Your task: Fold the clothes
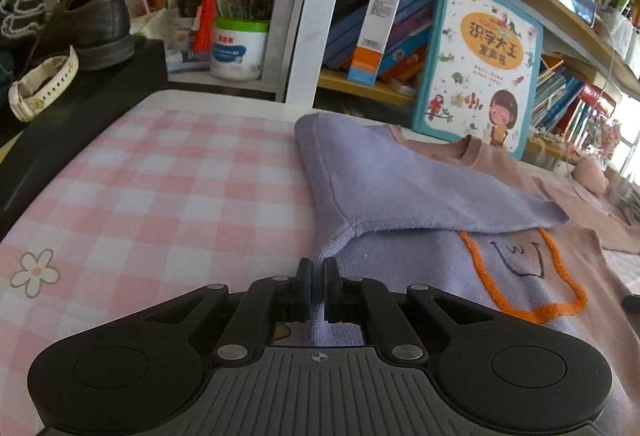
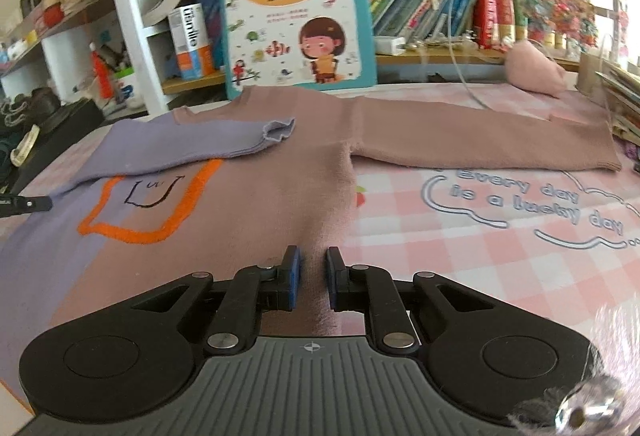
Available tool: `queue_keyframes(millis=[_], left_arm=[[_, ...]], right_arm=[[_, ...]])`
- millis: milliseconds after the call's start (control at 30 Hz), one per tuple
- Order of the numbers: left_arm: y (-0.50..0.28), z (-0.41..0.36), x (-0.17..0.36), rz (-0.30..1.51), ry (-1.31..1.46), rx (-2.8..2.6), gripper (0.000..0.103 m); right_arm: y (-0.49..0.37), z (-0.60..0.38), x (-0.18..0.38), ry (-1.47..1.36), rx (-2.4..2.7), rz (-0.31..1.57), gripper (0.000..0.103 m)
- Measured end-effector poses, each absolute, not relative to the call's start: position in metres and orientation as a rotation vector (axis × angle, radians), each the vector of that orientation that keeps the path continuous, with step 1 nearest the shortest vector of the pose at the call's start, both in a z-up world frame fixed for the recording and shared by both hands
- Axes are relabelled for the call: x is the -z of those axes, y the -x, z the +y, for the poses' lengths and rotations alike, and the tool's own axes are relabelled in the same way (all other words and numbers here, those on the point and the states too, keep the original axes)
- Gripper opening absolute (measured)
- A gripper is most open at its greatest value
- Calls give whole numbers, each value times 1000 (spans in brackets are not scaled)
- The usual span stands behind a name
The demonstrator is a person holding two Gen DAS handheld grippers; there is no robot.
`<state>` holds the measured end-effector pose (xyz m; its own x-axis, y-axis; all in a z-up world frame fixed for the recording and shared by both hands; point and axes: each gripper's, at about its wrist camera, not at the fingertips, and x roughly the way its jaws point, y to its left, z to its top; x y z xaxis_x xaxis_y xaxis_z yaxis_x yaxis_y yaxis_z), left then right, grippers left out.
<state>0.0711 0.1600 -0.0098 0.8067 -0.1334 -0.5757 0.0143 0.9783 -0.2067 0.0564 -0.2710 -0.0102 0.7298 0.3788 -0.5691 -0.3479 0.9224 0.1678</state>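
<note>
The sweater [image 2: 256, 196] lies flat on the pink checked cloth [image 1: 160, 176], its lilac sleeve [image 1: 400, 188] folded across the chest. The left gripper [image 1: 318, 288], tilted downward, is clenched on the lilac side edge; the right gripper [image 2: 313, 278] (likewise angled down) pinches a ridge of pink fabric.

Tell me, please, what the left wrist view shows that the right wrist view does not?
Only the left wrist view shows the left tongs shut on the lilac side edge of the sweater, the white wristwatch beside a dark leather shoe, and a flower print on the checked cloth.

Only the right wrist view shows the right tongs over the sweater's mauve hem, its outstretched mauve sleeve, and the "Every day is a lucky day" lettering.

Both show the folded-in lilac sleeve, the orange outline motif and the children's book.
</note>
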Motion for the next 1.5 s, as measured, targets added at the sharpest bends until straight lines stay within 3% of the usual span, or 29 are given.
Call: queue_keyframes(millis=[333, 467, 600, 867, 1100, 1200, 1500], left_arm=[[-51, 139, -18, 542, 33, 25, 21], [-42, 120, -34, 486, 21, 116, 39], [-42, 92, -39, 457, 19, 248, 45], [-53, 48, -16, 509, -14, 402, 50], [-51, 45, -5, 530, -5, 431, 53], [-46, 44, -7, 507, -12, 451, 72], [-31, 20, -9, 460, -165, 465, 83]], right_arm=[[-56, -278, 9, -66, -374, 618, 18], [-56, -284, -1, -69, -345, 573, 30], [-56, -290, -11, -55, -299, 522, 45], [-70, -321, -27, -43, -173, 450, 57], [-90, -351, -31, -20, -55, 460, 60], [-99, -366, -31, -41, -22, 469, 66], [-134, -407, -22, -135, 94, 574, 66]])
